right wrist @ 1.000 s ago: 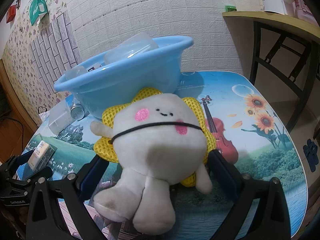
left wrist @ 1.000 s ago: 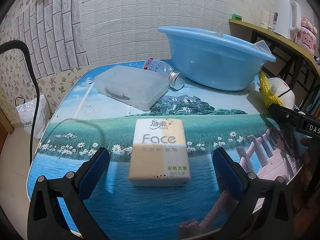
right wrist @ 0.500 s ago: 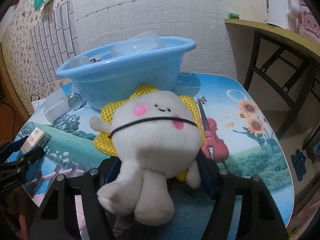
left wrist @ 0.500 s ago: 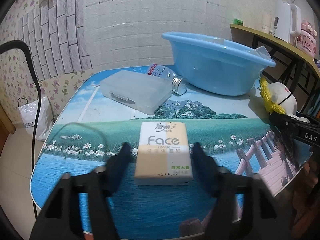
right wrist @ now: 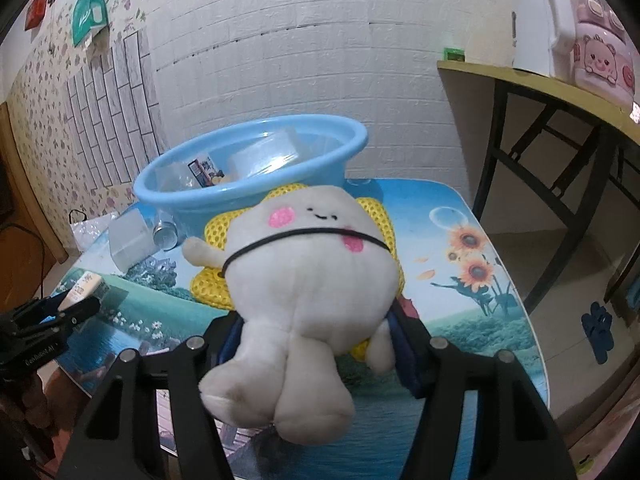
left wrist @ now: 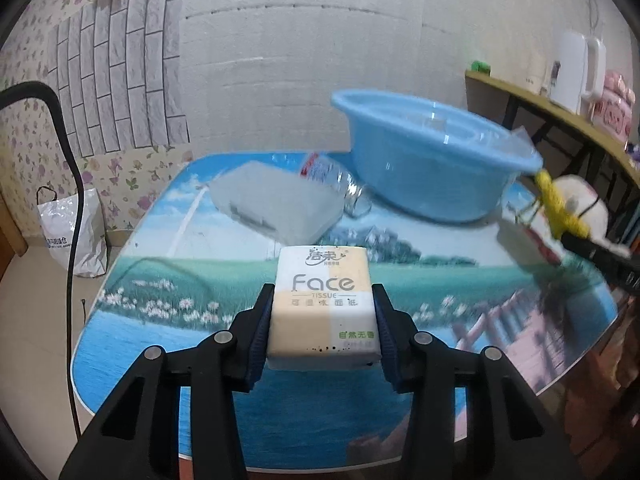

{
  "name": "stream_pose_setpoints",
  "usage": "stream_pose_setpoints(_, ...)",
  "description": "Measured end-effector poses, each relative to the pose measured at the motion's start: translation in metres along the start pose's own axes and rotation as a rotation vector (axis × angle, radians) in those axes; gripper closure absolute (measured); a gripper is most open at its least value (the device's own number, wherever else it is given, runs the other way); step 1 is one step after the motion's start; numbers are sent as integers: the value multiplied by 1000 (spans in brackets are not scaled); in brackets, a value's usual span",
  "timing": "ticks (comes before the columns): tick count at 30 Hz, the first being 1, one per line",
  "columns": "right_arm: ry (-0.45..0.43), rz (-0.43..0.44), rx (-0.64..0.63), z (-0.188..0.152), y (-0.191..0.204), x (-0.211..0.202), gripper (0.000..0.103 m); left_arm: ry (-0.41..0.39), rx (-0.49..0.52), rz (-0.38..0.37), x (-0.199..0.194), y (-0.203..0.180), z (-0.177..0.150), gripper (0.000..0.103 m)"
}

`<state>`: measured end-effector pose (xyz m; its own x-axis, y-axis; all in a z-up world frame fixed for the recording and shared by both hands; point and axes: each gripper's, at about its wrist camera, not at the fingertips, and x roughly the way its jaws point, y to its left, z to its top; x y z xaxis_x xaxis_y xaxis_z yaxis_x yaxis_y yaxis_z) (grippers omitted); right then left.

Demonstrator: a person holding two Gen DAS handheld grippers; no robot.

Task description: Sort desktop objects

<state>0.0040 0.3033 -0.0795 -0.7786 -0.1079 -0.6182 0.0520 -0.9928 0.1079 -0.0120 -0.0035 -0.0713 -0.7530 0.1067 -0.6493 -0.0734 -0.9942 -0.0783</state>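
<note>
Tissue pack (left wrist: 323, 307) clamped in left gripper (left wrist: 323, 334), plush toy (right wrist: 310, 280) clamped in right gripper (right wrist: 316, 344), both short of basin (right wrist: 256, 196); basin part-filled; box (left wrist: 276, 204), bottle (left wrist: 334, 184) beside basin, unsorted.

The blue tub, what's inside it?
In the blue tub lie clear plastic containers and a small printed packet. Its wall and the plush toy hide the bottom.

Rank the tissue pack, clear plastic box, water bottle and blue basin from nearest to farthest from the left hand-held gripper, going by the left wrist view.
1. Tissue pack: clamped in the left hand-held gripper.
2. Clear plastic box: ahead, slightly left.
3. Water bottle: lying behind the box.
4. Blue basin: farthest, ahead to the right.
</note>
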Motion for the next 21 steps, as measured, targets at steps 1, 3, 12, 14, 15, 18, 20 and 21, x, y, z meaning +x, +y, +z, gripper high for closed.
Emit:
stream_pose_setpoints(1,-4,-5,3,1,-1,-1,42,-12,2,-3,-4,-2,4,58)
stream_pose_setpoints(3,-16,-9,14,4,-3,-5,42,-27,8,-3,-9,-4,10,58)
stream_pose_setpoints(12,-140,9,50,40,-4,-48,42,-90,-44,-50,-36,-11,38,58)
stream_pose_setpoints(14,-161,28,45,48,0,-55,42,-95,-56,-64,-38,-13,45,58)
stream_pose_setpoints(15,-167,38,39,50,1,-56,42,-96,-57,-69,-39,-14,48,58)
stream_pose_setpoints(18,-172,66,27,57,7,-53,42,-110,-33,-58,-38,-22,59,58)
stream_pose_setpoints(20,-159,78,32,59,7,-47,42,-110,-30,-63,-35,-24,66,58)
stream_pose_setpoints(21,-152,84,35,59,7,-44,42,-109,-33,-69,-34,-25,69,58)
